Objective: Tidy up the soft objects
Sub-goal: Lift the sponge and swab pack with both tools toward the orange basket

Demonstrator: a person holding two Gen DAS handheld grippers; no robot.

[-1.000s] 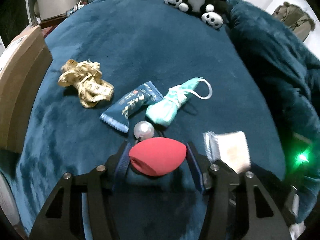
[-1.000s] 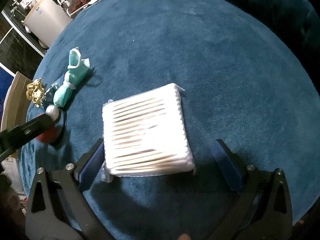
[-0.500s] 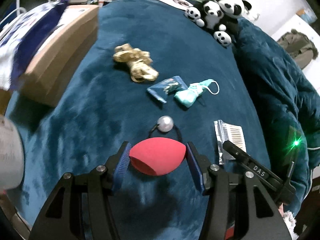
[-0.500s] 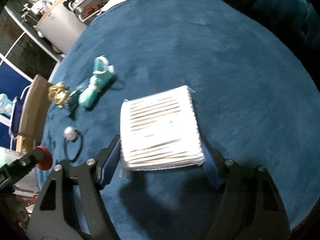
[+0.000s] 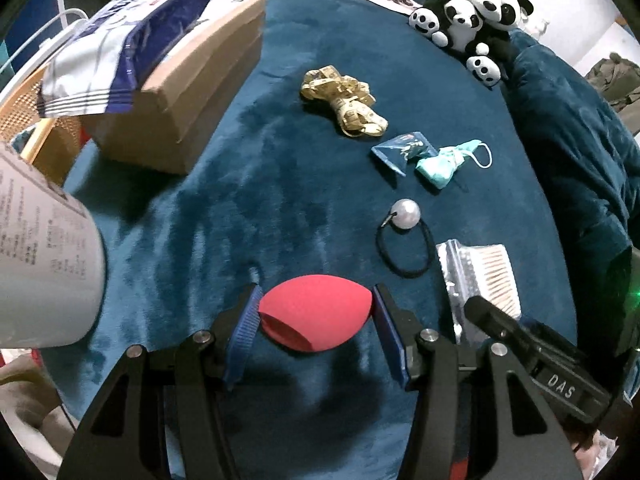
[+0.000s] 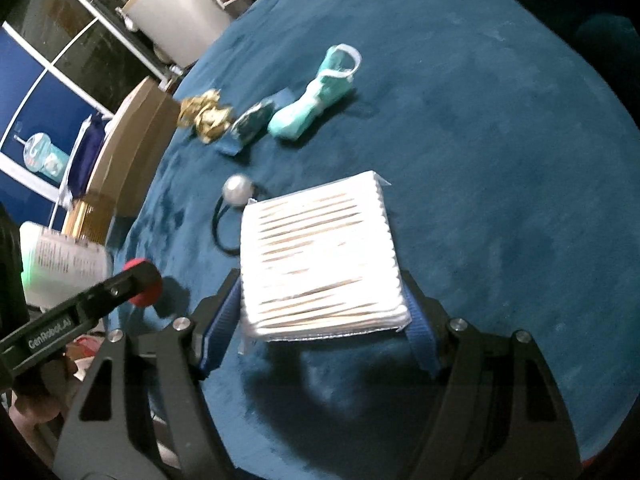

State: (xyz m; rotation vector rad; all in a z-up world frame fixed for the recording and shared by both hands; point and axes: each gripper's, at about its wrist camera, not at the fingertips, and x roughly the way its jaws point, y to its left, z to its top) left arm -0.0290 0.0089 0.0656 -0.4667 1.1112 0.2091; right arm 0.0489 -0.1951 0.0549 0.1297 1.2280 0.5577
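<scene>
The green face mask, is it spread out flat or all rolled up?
Rolled up. The face mask lies on the blue blanket as a tight bundle, pinched around its middle, with one white ear loop sticking out.

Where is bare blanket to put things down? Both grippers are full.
Free: the blue plush blanket between the brown cardboard box and the gold crumpled ribbon, and its wide stretch beyond the rolled teal face mask. Crowded: around the pearl-bead black hair tie.
</scene>
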